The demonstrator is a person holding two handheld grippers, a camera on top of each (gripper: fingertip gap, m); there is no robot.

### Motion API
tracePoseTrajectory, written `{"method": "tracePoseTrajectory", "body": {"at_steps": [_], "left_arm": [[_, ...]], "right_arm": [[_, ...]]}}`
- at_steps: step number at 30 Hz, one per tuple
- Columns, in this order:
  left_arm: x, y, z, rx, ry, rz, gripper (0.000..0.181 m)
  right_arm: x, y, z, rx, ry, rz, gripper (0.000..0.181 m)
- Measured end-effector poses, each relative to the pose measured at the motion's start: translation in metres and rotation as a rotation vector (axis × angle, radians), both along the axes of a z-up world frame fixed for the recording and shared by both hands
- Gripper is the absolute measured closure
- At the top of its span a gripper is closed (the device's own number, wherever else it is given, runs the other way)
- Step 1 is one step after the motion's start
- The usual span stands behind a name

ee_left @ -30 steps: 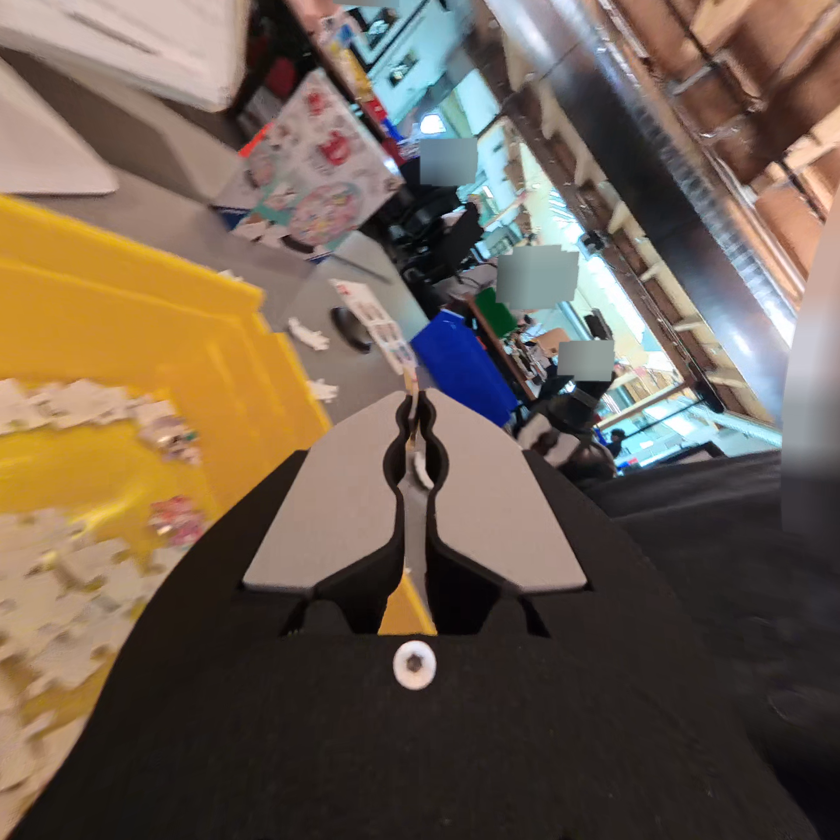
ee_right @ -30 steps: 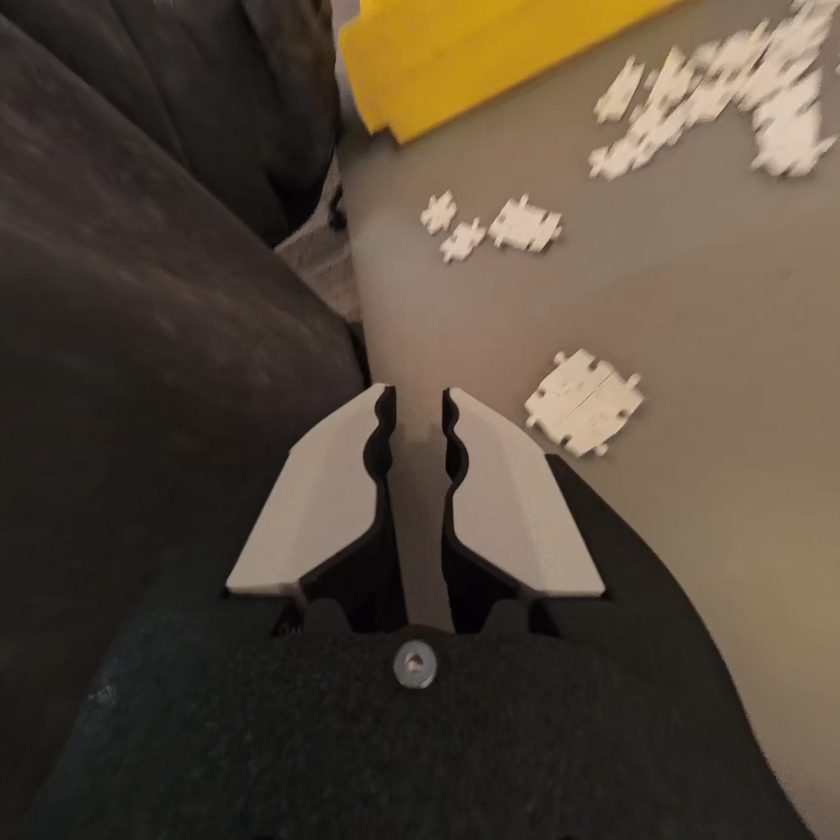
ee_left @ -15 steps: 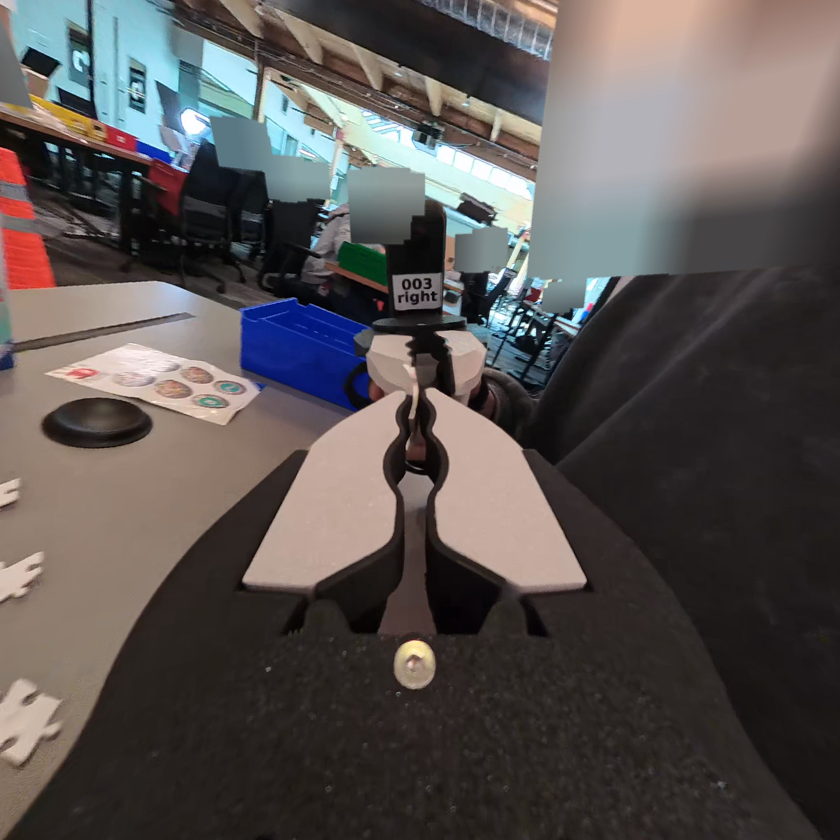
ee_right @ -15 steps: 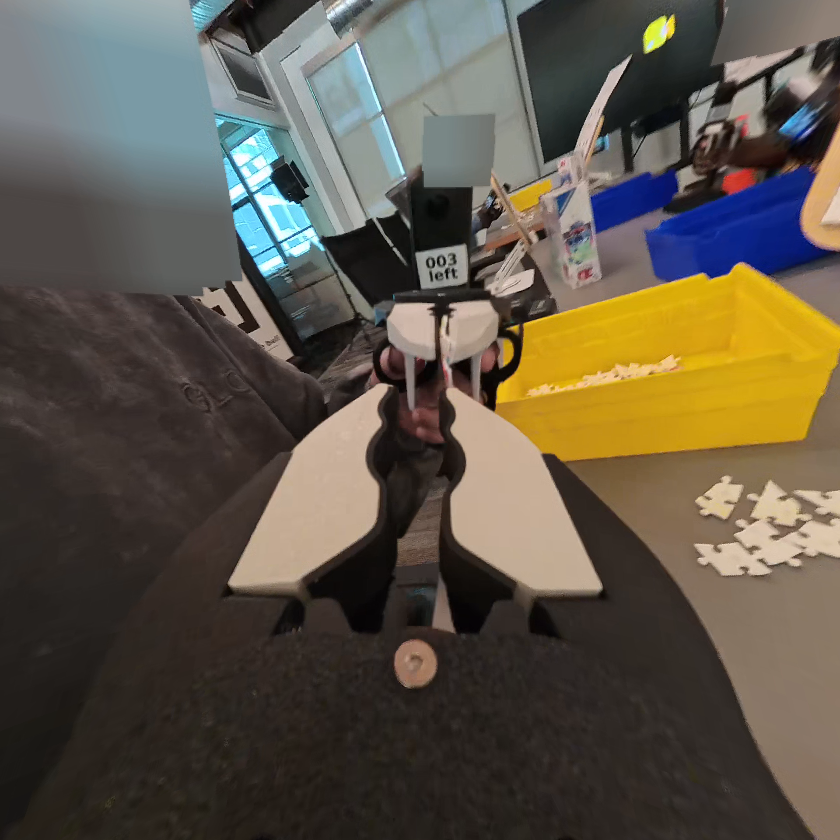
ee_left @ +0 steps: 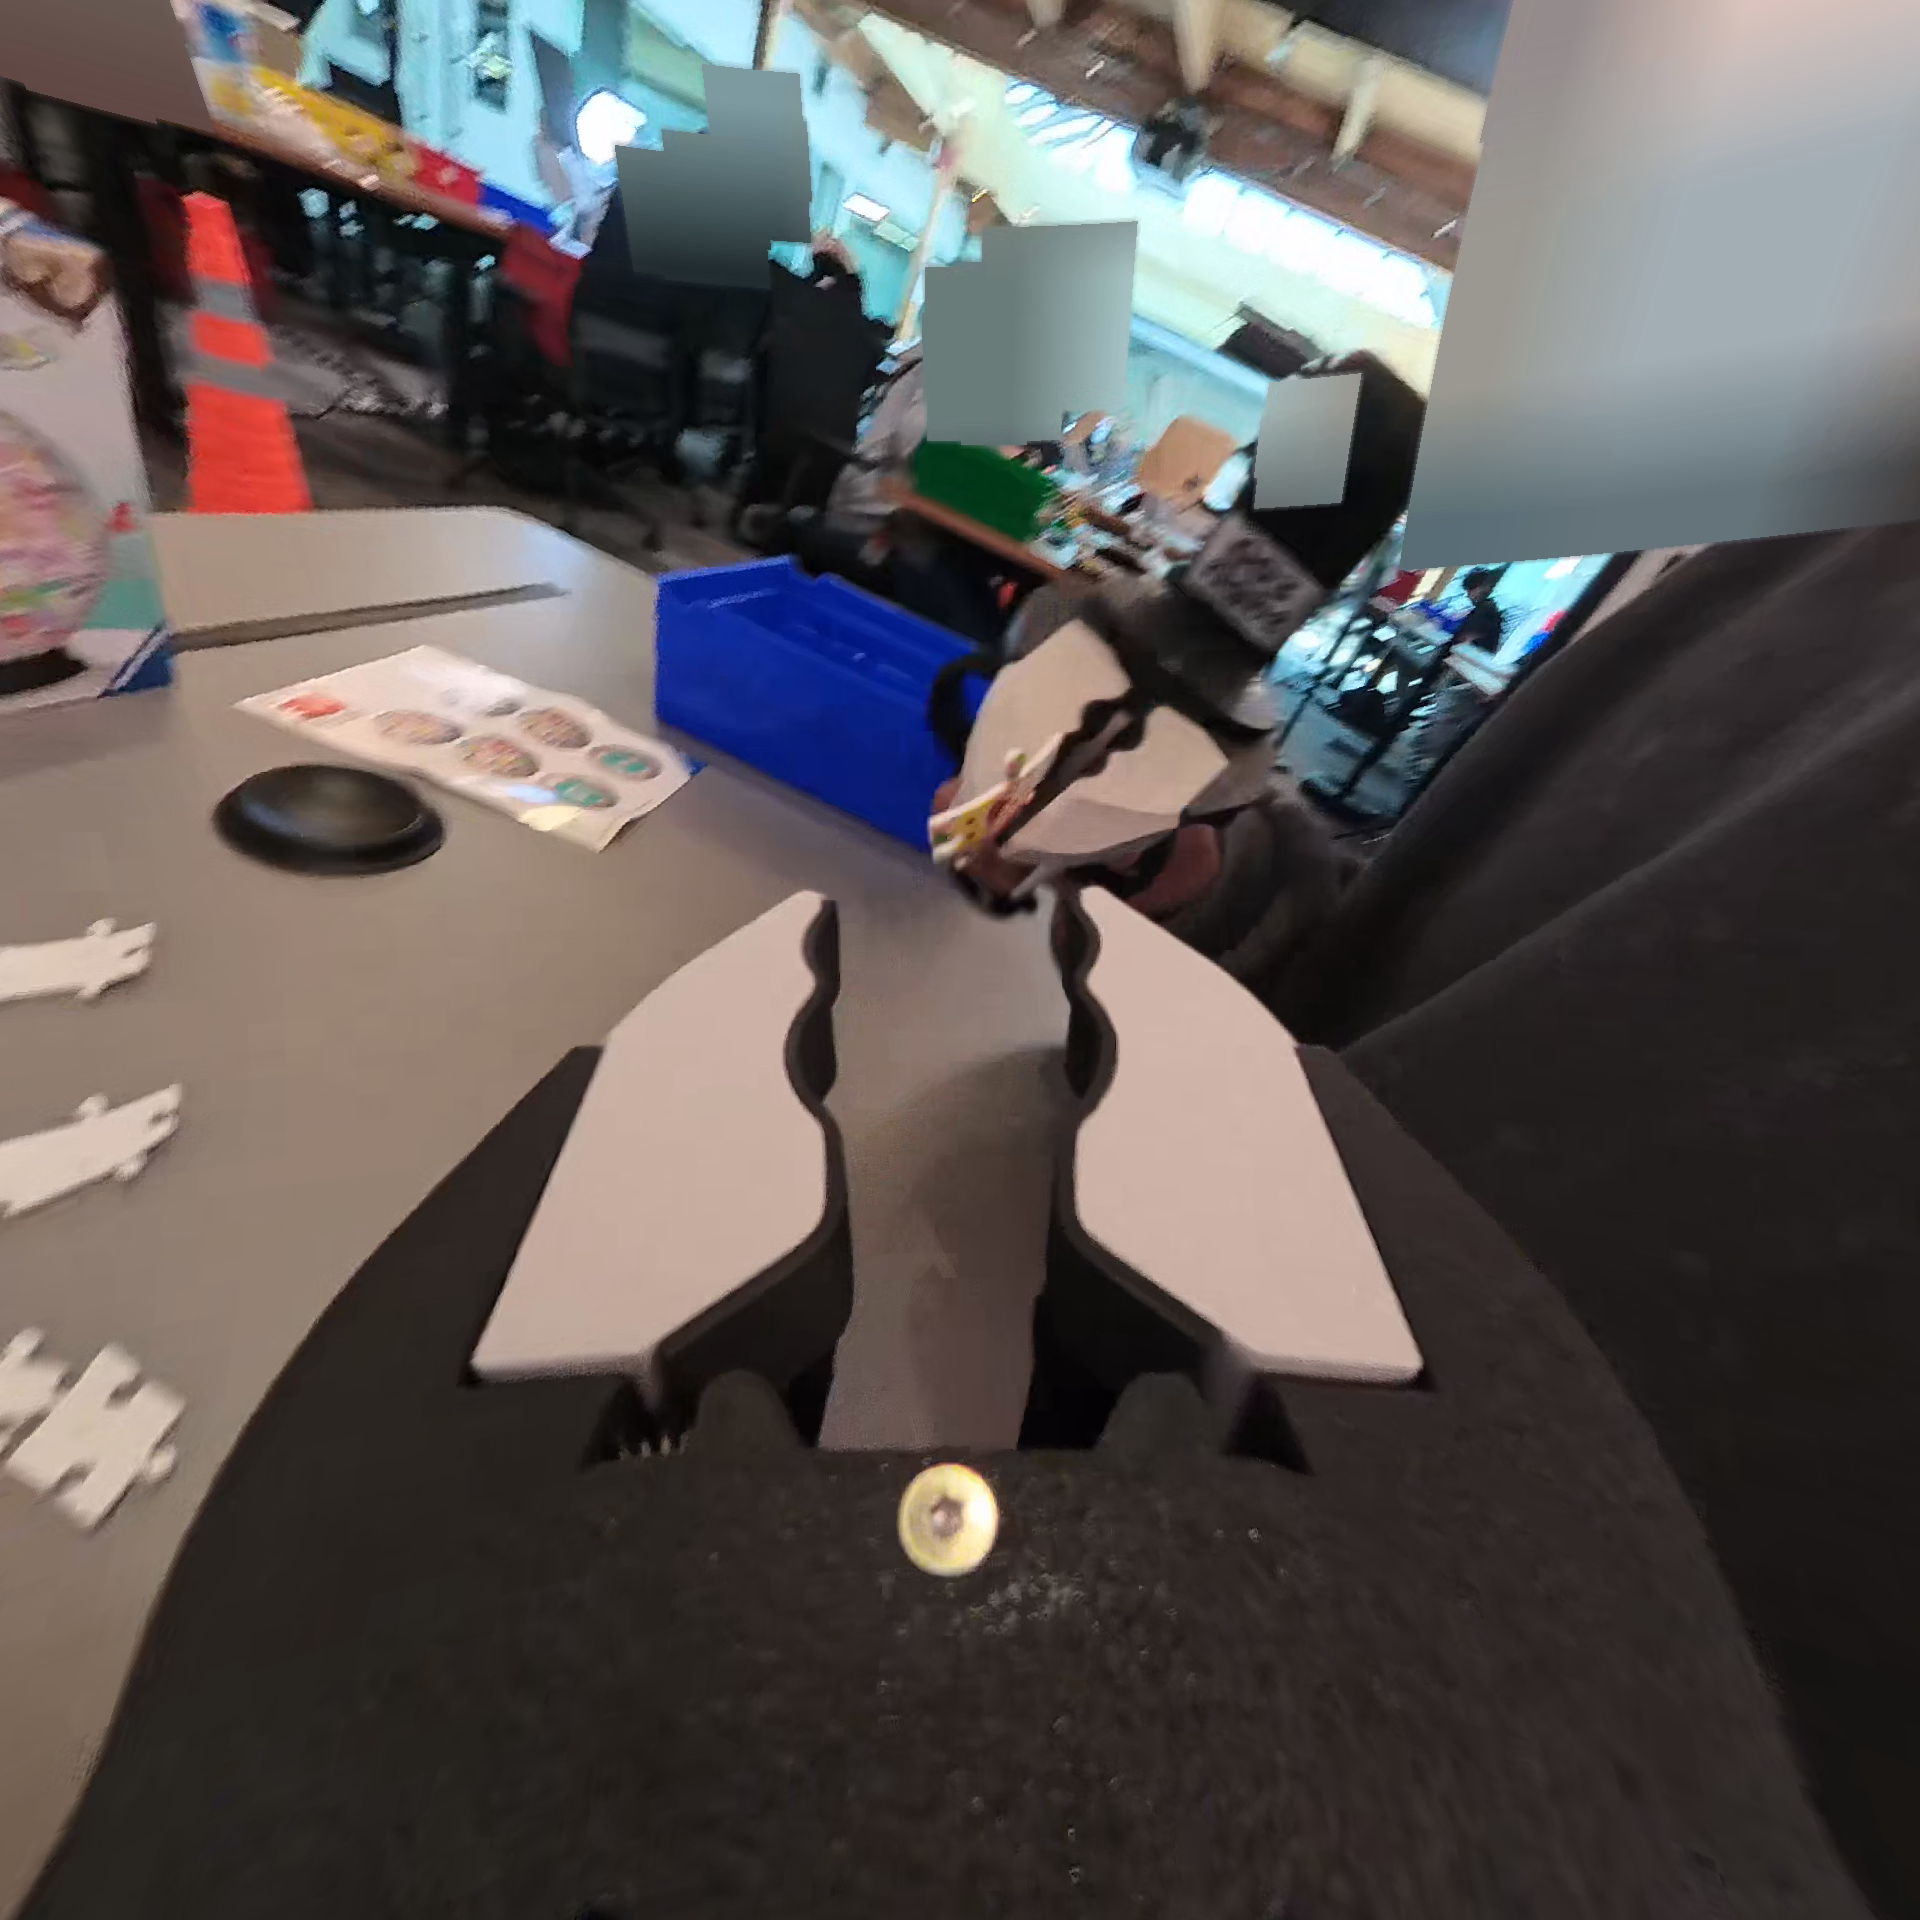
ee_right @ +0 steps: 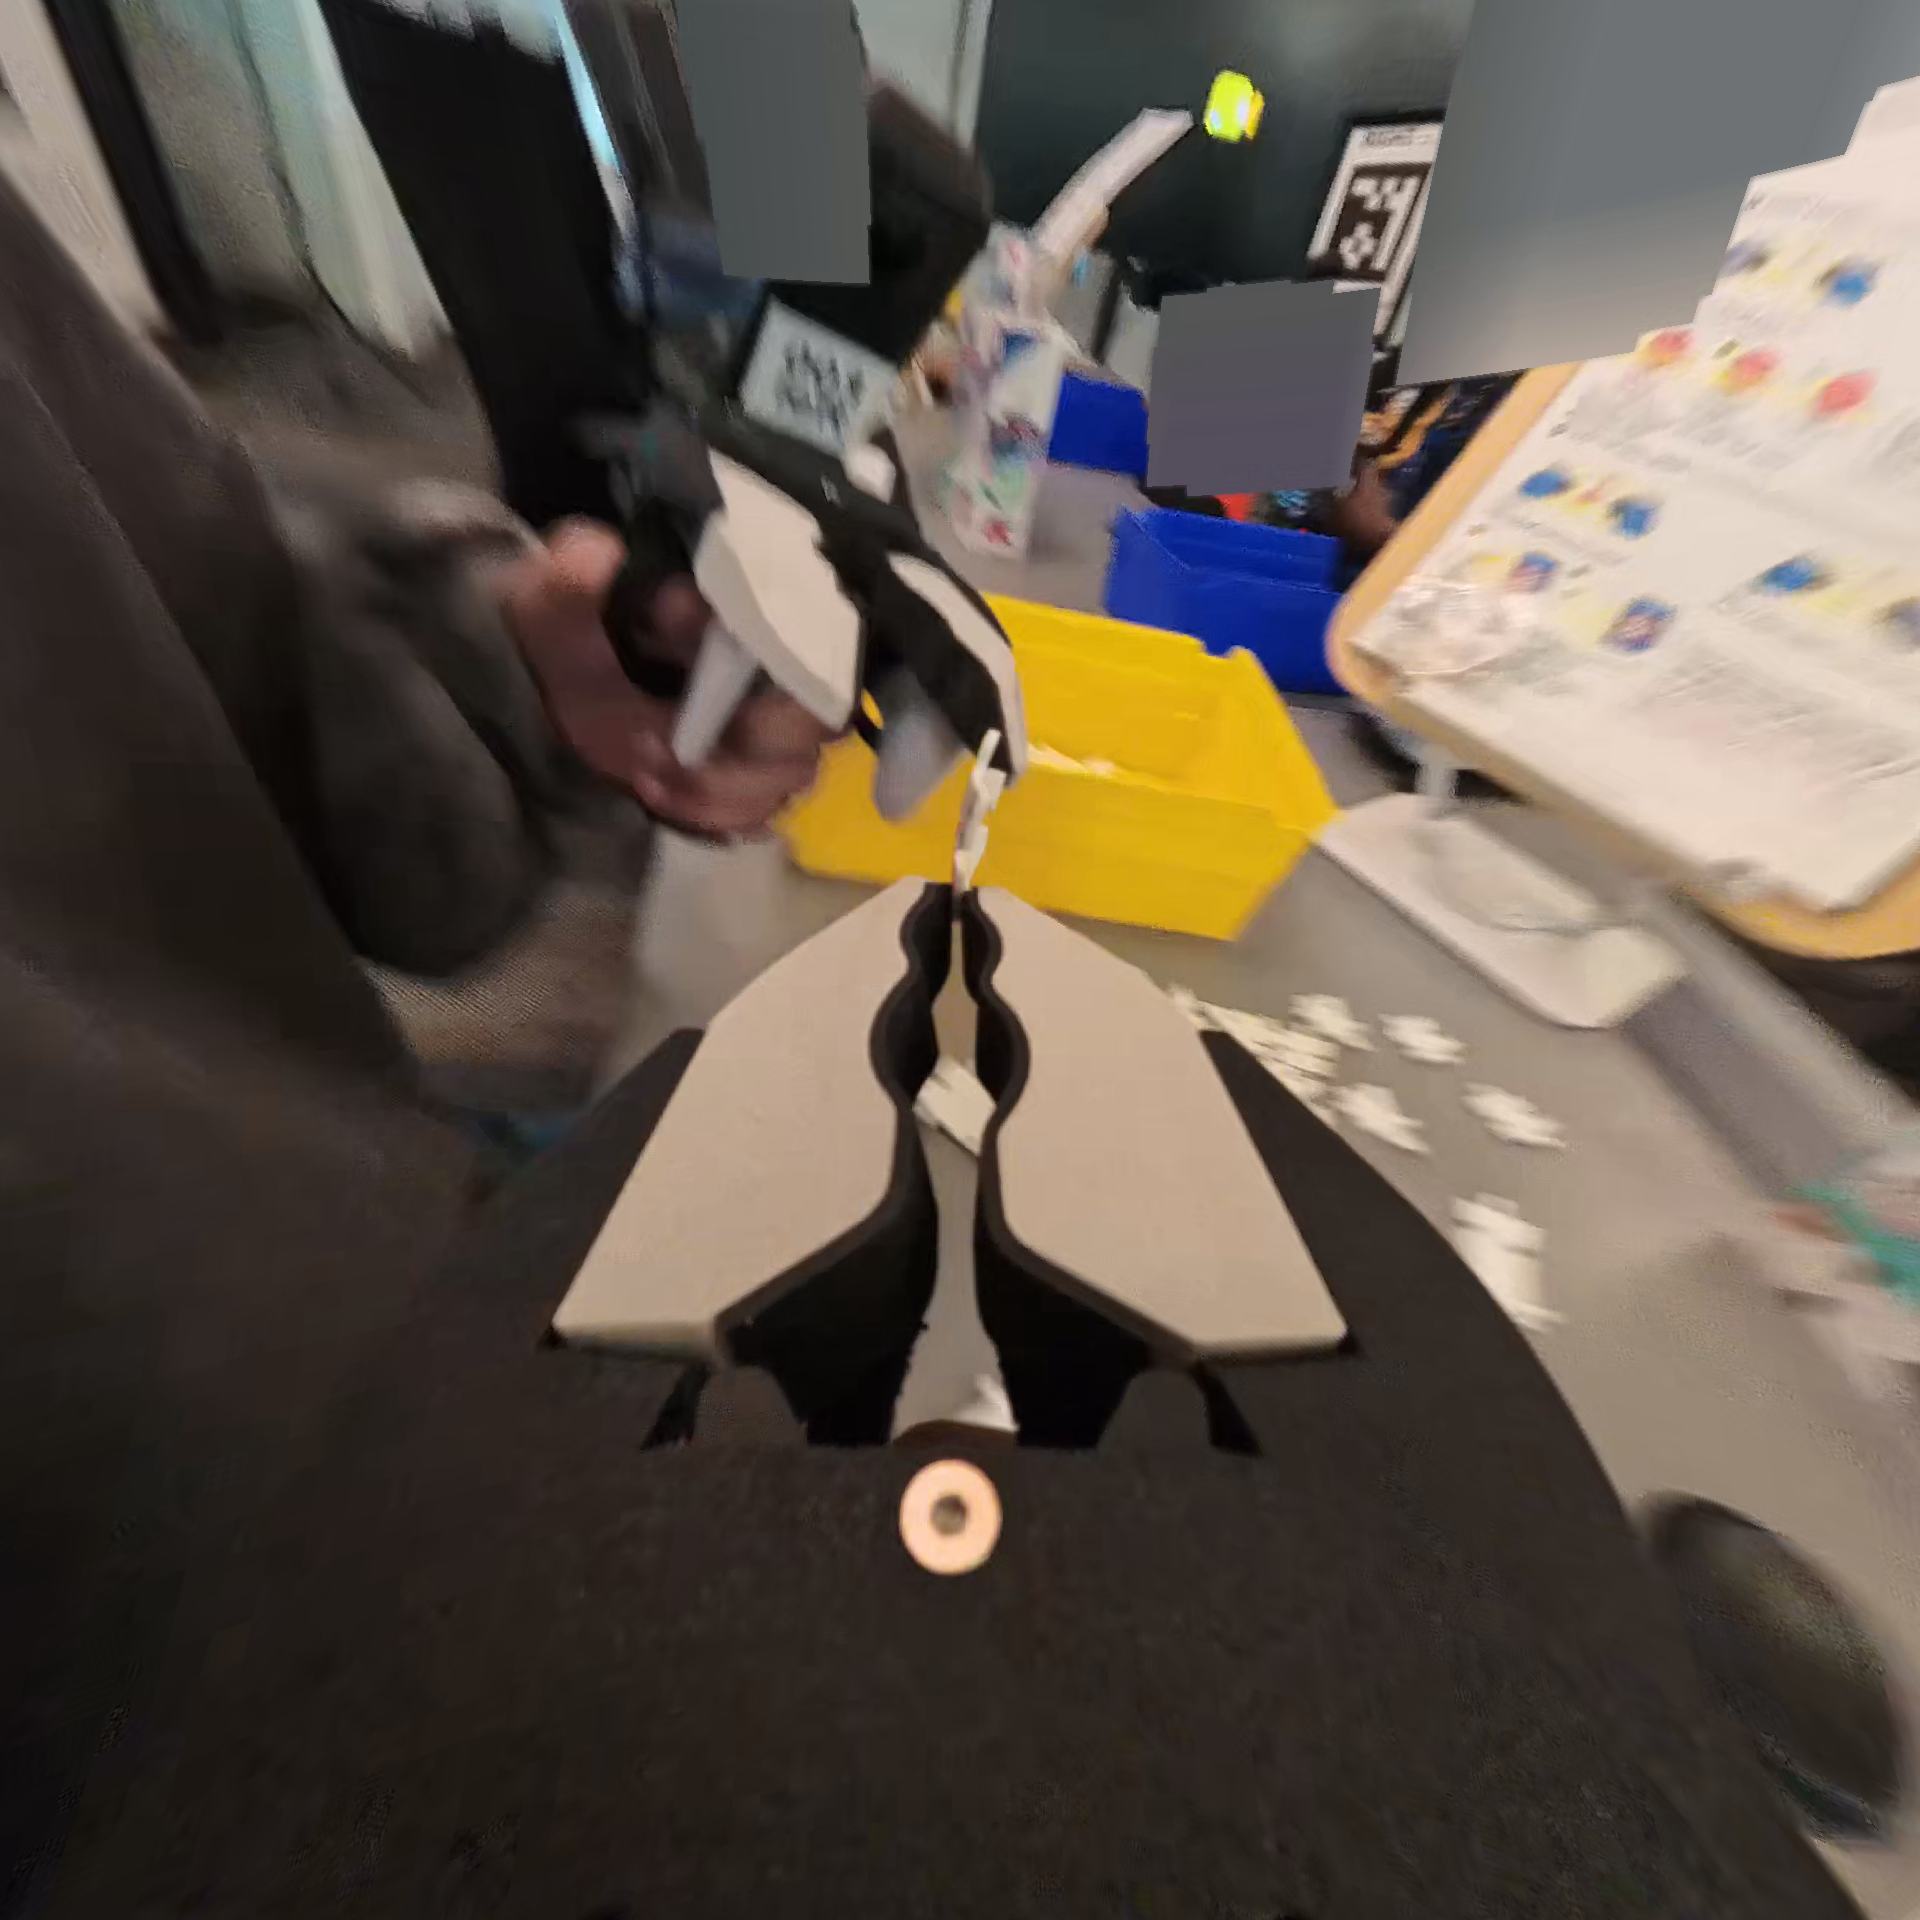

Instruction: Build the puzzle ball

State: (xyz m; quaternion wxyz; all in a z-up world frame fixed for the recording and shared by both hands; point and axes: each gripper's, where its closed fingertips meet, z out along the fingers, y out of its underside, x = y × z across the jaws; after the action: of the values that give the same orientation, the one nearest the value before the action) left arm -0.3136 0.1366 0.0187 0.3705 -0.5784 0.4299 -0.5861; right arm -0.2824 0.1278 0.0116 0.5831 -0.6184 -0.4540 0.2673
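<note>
Grey table (ee_left: 416,1039) in a busy workshop, both grippers raised above it near the person's dark sleeve. Right gripper (ee_right: 956,904) is clamped on a thin puzzle piece (ee_right: 975,821) held edge-on at its tips; the left wrist view shows that piece's printed side. Left gripper (ee_left: 940,925) has its fingers apart and empty, pointed at the right one, just short of the piece. Task looks early: no ball or curved shell visible, only a few small joined clusters; loose white pieces (ee_right: 1382,1081) lie face-down on the table and more sit in the yellow bin (ee_right: 1143,790). Nearly all assembly is left. Room: open table below and left of the grippers, scattered pieces (ee_left: 94,1153) toward that side. Blue bin (ee_left: 810,686), black round disc (ee_left: 327,821) and sticker sheet (ee_left: 468,727) sit farther off. A tilted board with a printed sheet (ee_right: 1662,623) crowds the right; the table edge and the person's body are close behind.
</note>
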Motion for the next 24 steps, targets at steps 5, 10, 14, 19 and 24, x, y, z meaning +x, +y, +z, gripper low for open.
{"method": "tracePoseTrajectory", "body": {"at_steps": [5,10,14,19,24], "left_arm": [[0.001,-0.004,-0.028,-0.077,0.092,0.053,0.141],[0.033,-0.017,-0.053,-0.109,0.217,0.037,0.124],[0.053,-0.022,-0.061,-0.068,0.288,0.064,0.117],[0.064,-0.026,-0.064,-0.028,0.342,0.059,0.127],[0.067,-0.029,-0.069,-0.021,0.392,0.057,0.137]], "right_arm": [[0.028,0.0,-0.036,0.277,-0.4,-0.135,0.179],[0.032,-0.003,-0.048,0.401,-0.551,-0.174,0.179],[0.031,-0.007,-0.051,0.433,-0.55,-0.178,0.179],[0.029,-0.01,-0.056,0.435,-0.543,-0.159,0.179],[0.032,-0.012,-0.063,0.433,-0.563,-0.151,0.179]]}}
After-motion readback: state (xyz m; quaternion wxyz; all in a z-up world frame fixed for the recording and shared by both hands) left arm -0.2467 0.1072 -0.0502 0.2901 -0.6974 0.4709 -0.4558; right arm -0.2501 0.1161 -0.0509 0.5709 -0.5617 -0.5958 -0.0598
